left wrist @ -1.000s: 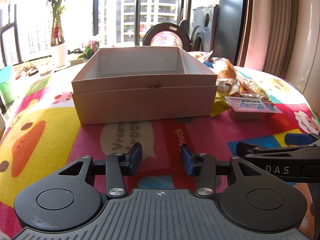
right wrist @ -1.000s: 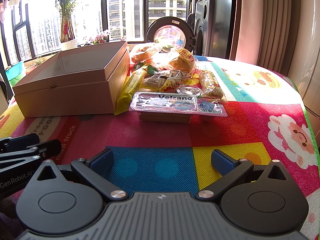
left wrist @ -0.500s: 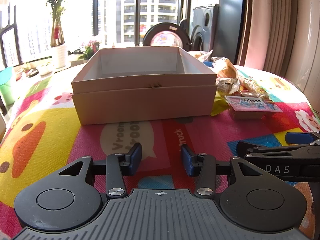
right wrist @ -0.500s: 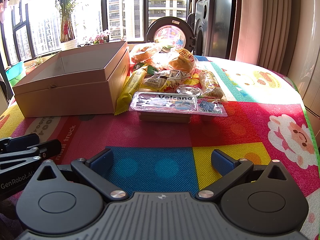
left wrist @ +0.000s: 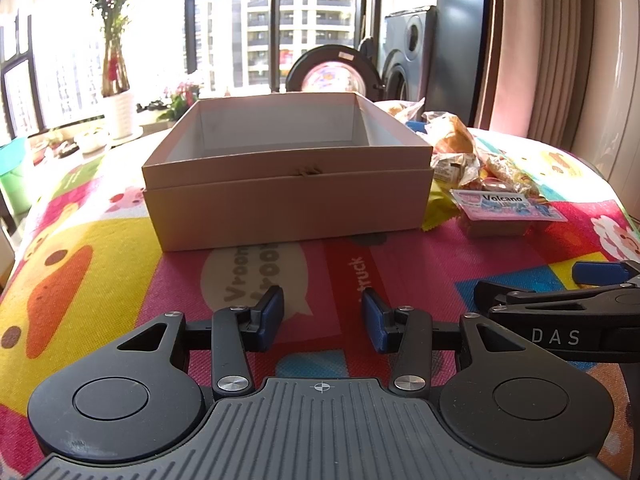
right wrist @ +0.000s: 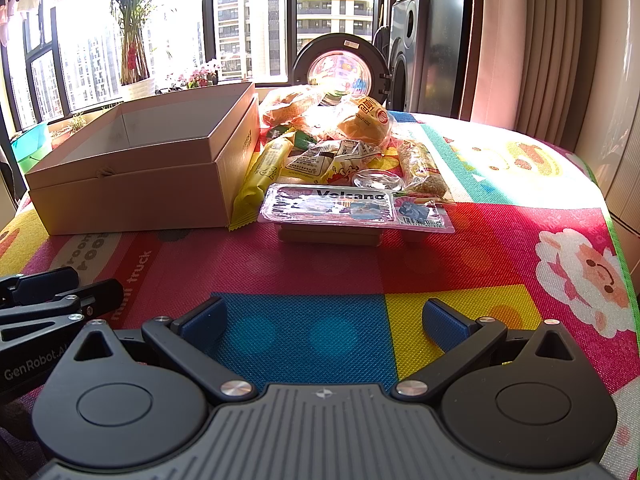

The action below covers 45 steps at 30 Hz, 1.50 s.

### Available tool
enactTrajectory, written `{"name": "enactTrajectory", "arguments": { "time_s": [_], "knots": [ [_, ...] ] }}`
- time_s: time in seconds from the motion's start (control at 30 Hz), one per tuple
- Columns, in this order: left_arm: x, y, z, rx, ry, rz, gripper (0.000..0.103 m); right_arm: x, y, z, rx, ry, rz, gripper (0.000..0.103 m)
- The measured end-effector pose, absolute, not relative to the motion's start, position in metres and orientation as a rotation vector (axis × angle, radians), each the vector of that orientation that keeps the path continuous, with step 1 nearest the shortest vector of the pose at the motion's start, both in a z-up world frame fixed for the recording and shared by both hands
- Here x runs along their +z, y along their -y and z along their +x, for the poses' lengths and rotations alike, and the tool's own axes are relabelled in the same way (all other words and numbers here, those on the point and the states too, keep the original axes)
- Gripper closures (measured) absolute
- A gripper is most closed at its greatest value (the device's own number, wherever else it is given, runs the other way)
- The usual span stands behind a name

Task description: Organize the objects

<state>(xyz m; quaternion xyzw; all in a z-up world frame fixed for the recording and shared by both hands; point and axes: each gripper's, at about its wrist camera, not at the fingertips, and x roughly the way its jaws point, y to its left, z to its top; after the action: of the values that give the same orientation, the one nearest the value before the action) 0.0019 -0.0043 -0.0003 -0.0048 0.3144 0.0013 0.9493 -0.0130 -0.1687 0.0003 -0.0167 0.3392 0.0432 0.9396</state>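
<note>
the left tongs [left wrist: 322,316] are shown low over the near part of the table [left wrist: 80,248], their blue pads parted by a modest gap with nothing held between them; they are released, and are pointed at the near wall of the cardboard box [left wrist: 288,184]. the right tongs [right wrist: 325,322] are shown spread wide over a blue and yellow patch of the patterned cover, likewise released and holding nothing. each pair of tongs is seen at the edge of the other's view: the right pair at the right edge of the left wrist view, the left pair at the lower left of the right wrist view, so that the two are placed side by side at the near edge. the box is set on the left half of the table, open at the top, with a pale interior in which no contents are visible. the snacks are gathered in a heap just to the right of the box. nearest in the heap is a sealed tray lettered "volcano" [right wrist: 356,210], lying flat on the cover. a long yellow packet [right wrist: 260,176] is laid along the right wall of the box, touching it. behind the tray are seen a small clear round piece [right wrist: 378,180], a white printed packet [right wrist: 320,162], a wrapped grain bar [right wrist: 424,170] and, farther back, wrapped buns [right wrist: 360,124]. beyond the table, a potted plant [right wrist: 134,40] at the window and a round washing machine door [right wrist: 340,68] are visible.
</note>
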Motion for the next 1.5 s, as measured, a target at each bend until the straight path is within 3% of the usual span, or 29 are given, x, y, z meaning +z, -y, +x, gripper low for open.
{"name": "enactTrajectory", "arguments": {
  "time_s": [1.5],
  "knots": [
    [0.004,-0.008,-0.002,-0.014,-0.643,-0.024,0.055,0.010,0.171,-0.001,0.156,-0.794,-0.058,0.000]
  ]
}}
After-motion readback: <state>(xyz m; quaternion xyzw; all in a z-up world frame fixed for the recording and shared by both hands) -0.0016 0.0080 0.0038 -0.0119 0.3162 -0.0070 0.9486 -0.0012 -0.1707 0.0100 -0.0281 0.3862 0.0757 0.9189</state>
